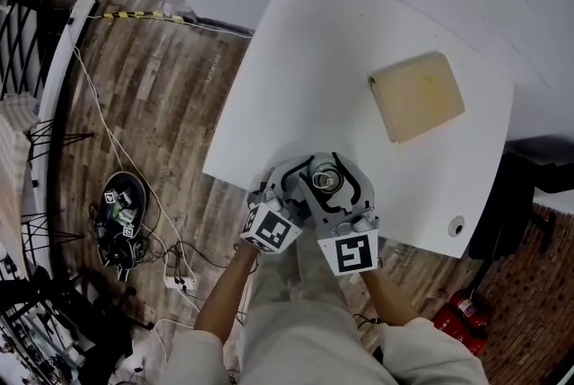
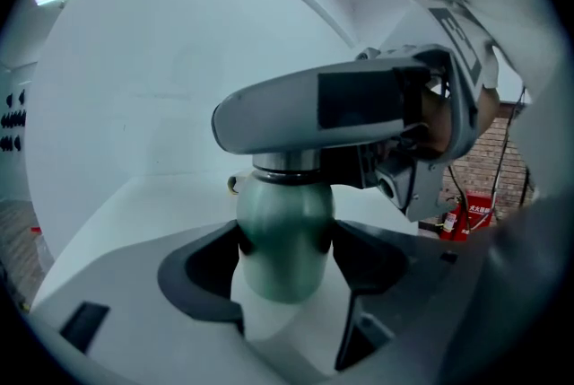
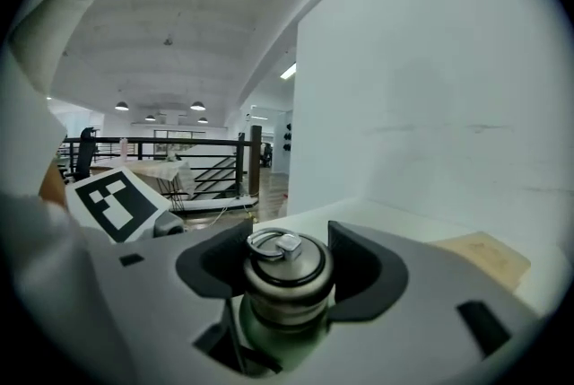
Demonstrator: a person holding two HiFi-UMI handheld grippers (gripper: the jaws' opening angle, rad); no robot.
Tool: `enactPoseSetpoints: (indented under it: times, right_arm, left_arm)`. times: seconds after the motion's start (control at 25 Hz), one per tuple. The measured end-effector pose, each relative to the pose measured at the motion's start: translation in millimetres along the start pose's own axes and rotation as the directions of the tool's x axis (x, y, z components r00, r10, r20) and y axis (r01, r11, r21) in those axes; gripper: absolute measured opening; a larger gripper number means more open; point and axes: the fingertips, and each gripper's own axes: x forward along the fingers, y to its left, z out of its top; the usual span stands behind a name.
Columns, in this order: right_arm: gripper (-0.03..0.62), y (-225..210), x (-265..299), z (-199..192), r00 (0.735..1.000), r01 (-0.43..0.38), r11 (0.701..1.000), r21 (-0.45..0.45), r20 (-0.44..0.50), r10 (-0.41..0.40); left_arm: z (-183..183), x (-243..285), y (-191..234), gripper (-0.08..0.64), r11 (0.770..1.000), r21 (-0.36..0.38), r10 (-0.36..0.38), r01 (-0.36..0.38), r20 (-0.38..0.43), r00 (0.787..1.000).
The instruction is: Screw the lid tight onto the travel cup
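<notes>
White table, near edge: travel cup stands upright, left gripper clamped round its body, right gripper closed on the lid directly above, so the twist goes round that vertical axis

The white worktop carries a flat tan block near its right edge (well apart from the rest), a small round grommet by its near right corner, and the green travel cup at its near edge.
</notes>
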Motion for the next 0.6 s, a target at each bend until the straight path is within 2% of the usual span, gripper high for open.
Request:
enactPoseSetpoints:
  times: [0.16,0.28,0.4,0.44,0.52,0.56,0.6]
  right_arm:
    - [0.258,-6.7,-0.7,3.5,0.992,0.121,0.991,0.05,0.029,-0.122]
    - [0.258,-11.5,0.3,5.9,0.976,0.208,0.974,0.087,0.042,-0.212]
    - [0.259,-12.8,-0.7,4.8,0.967,0.24,0.961,0.14,0.047,-0.249]
    - [0.261,-11.7,-1.1,4.3,0.971,0.225,0.961,0.162,0.051,-0.236]
    - [0.264,-6.6,-0.3,6.1,0.984,0.141,0.973,0.181,0.08,-0.157]
    - [0.286,-2.6,0.4,7.1,0.991,0.079,0.98,0.181,0.097,-0.097]
    - [0.352,1.9,0.7,7.8,0.993,0.015,0.985,0.173,0.111,-0.034]
  left_arm:
    - [0.3,-0.3,-0.4,0.327,1.0,-0.001,0.008,-0.008,-0.001,1.0]
    - [0.1,0.1,0.4,0.327,1.0,-0.005,0.011,-0.011,0.002,1.0]
    - [0.1,0.3,0.0,0.327,1.0,-0.009,0.01,-0.01,0.003,1.0]
    - [0.0,-0.1,-0.3,0.327,1.0,-0.009,0.01,-0.01,0.002,1.0]
    - [-0.3,-1.0,0.0,0.327,1.0,-0.007,0.011,-0.011,0.001,1.0]
    - [-0.4,-1.0,0.5,0.327,1.0,-0.006,0.011,-0.011,0.0,1.0]
    - [-0.4,-0.6,0.8,0.327,1.0,-0.005,0.01,-0.01,0.0,1.0]
